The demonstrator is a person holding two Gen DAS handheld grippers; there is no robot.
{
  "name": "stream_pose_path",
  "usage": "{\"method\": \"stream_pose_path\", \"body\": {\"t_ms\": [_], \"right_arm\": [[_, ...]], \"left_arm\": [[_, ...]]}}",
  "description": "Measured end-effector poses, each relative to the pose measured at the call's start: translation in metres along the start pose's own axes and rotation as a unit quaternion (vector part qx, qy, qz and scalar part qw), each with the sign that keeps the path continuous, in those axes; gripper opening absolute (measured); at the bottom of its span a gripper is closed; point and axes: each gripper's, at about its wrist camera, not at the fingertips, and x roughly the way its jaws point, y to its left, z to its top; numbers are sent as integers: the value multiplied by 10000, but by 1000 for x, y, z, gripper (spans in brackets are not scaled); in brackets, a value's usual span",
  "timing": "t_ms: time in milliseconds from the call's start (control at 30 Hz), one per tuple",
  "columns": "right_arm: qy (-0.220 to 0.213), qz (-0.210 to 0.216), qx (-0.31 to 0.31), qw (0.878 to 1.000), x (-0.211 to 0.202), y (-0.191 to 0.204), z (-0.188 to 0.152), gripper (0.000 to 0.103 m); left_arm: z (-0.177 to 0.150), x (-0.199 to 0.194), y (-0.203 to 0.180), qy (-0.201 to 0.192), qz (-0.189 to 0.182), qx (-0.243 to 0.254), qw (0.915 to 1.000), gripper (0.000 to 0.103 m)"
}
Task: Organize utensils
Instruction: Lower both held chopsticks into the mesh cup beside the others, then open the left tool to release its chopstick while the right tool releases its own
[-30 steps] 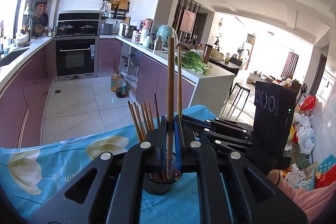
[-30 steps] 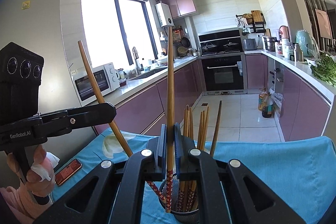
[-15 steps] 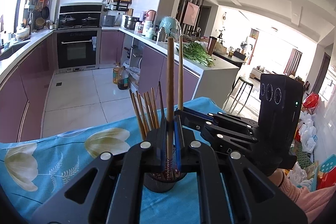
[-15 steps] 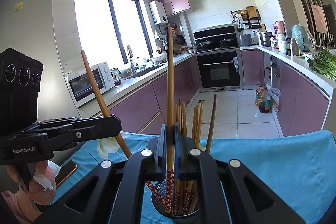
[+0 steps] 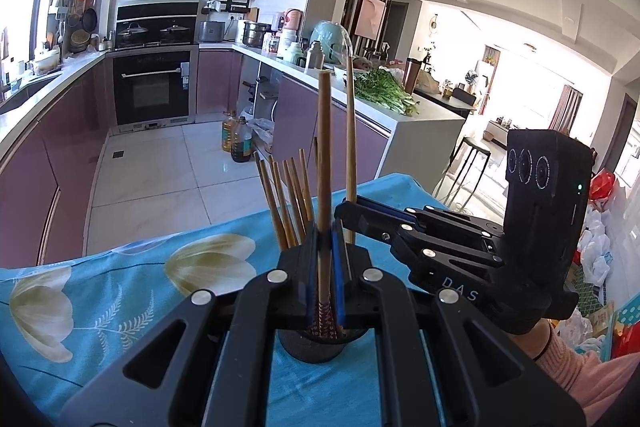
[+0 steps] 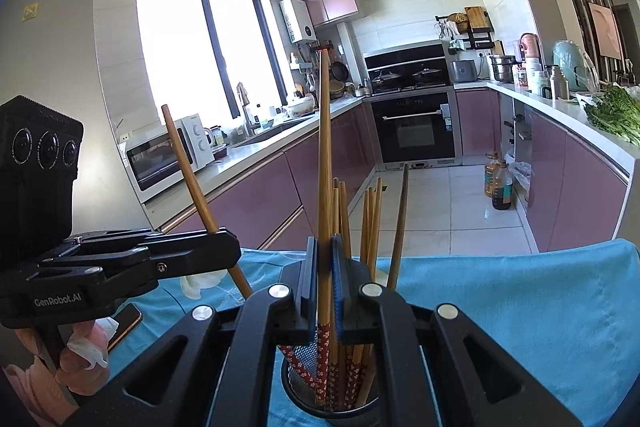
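I use the black mesh holder as my reference; it stands on the table's blue floral cloth. My left gripper is clenched on one wooden chopstick, held near upright directly above the holder, its patterned lower end inside the holder's mouth. My right gripper is clenched on a second chopstick, also near upright above the holder, its red patterned end reaching down into the holder. In the right wrist view, the left gripper's chopstick tilts away to the left of the holder. A bundle of other chopsticks stands in the holder, leaning toward its far side. A phone lies on the cloth left of the holder.
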Motion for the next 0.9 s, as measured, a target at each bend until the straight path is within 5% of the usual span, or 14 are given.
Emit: {"method": "stream_pose_path", "body": {"t_ms": [900], "right_arm": [[259, -77, 74, 9996, 19, -7, -20, 6]], "left_arm": [[-8, 18, -2, 385, 90, 186, 9990, 7]]}}
